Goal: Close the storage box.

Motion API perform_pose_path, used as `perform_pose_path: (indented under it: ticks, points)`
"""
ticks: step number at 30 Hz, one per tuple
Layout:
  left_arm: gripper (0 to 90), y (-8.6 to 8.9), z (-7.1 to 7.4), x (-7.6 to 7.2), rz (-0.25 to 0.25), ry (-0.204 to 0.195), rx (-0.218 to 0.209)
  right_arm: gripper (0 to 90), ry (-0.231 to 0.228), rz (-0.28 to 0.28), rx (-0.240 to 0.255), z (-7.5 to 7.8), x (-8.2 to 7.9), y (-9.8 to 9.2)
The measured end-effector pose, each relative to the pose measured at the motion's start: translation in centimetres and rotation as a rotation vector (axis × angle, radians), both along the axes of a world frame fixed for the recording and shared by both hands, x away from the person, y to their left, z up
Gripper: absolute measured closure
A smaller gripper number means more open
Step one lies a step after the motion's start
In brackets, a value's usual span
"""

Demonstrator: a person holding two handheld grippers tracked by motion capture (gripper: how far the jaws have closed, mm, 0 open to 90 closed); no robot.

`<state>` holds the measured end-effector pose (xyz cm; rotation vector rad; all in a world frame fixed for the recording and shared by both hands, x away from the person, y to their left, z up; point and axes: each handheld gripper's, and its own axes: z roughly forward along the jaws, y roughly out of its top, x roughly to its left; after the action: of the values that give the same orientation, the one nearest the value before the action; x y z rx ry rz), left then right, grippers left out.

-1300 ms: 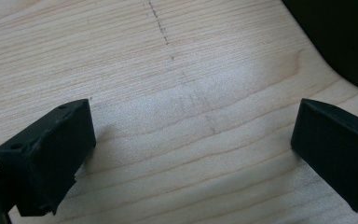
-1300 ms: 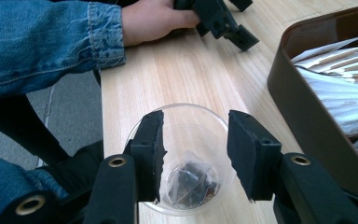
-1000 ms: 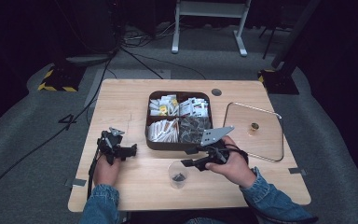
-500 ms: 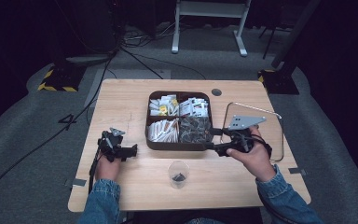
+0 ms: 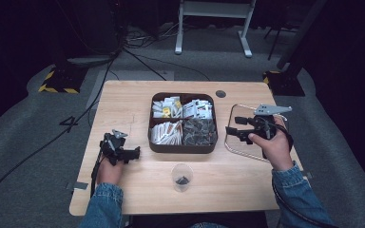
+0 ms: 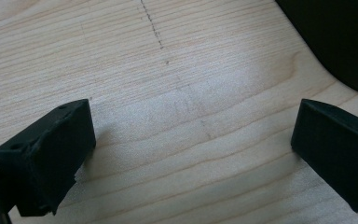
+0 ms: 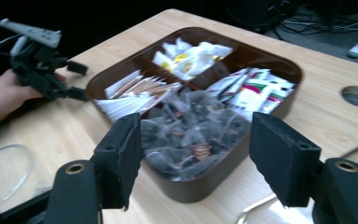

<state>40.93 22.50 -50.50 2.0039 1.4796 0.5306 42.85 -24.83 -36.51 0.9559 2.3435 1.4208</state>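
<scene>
Centrally on the pale, wood-grained table [image 5: 123, 104] sits a dark brown, round-cornered square tray [image 5: 183, 147] with four compartments: white packets at eleven o'clock, red-and-white sachets at one, white paper sticks at seven, dark crinkled tea bags [image 7: 191, 130] at five. At the tray's six o'clock stands a clear plastic cup [image 5: 182, 176]. At three lies a clear lid [image 5: 237, 142]. Above it the right gripper [image 5: 230, 131] hangs released, facing the tea bags. The left gripper [image 5: 134, 153] rests at eight o'clock, jaws spread over bare wood.
</scene>
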Motion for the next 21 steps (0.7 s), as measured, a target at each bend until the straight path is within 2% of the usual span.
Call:
perform_pose_path:
  ticks: [3, 10, 15, 21]
  points:
    - [0.1, 0.0, 0.0, 0.0, 0.003, -0.001, -0.001, 34.3, 0.000, -0.039, -0.011, -0.3, 0.7, -0.9]
    - [0.2, -0.1, 0.0, -0.1, 0.019, 0.003, -0.002, 32.4, -0.007, -0.169, -0.033, -1.2, 2.7, -3.2]
    - [0.1, -0.2, 0.0, -0.2, 0.019, 0.002, -0.001, 32.7, -0.002, -0.206, -0.040, -2.0, 3.8, -4.1]
    - [0.1, -0.3, 0.0, -0.3, 0.022, 0.003, -0.002, 37.0, -0.010, -0.259, -0.071, -3.3, 5.2, -5.6]
